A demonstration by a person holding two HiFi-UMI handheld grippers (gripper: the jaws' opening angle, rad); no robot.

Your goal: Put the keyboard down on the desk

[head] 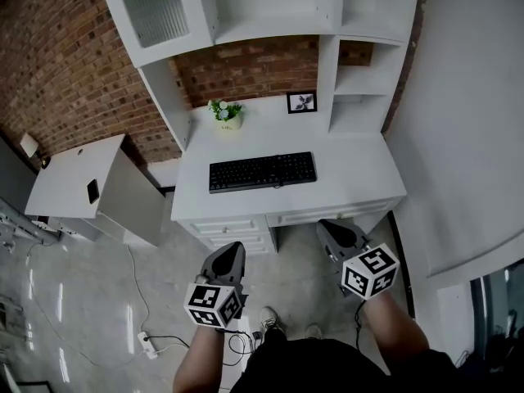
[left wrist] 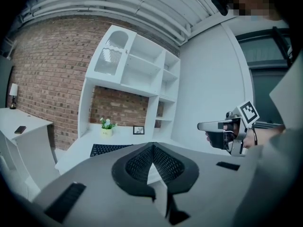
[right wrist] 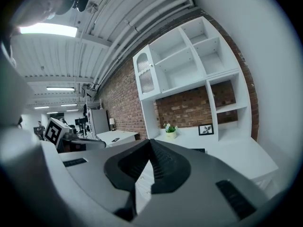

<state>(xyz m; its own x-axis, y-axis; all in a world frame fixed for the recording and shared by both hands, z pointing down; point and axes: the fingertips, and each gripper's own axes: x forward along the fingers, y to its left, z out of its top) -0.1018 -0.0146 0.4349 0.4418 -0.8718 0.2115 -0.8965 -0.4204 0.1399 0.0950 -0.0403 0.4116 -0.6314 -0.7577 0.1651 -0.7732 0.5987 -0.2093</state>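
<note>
- Head view gives us the keyboard (head: 262,172) lying flat on the desk (head: 360,178), near its front edge and about midway along it, well apart from both grippers.
- We hold the left gripper (head: 233,249) and the right gripper (head: 331,229) out over the floor (head: 82,285), short of the desk's front edge. Each has its jaws pressed together with nothing between them.
- We judge the put-down done; the next move calls for little beyond keeping clear of the desk.
- Toward the desk's back edge stand a potted plant (head: 227,115) and a picture frame (head: 301,102). White shelves (head: 270,6) rise above against a brick wall (head: 65,80), and a low white table (head: 74,178) sits to the left.
</note>
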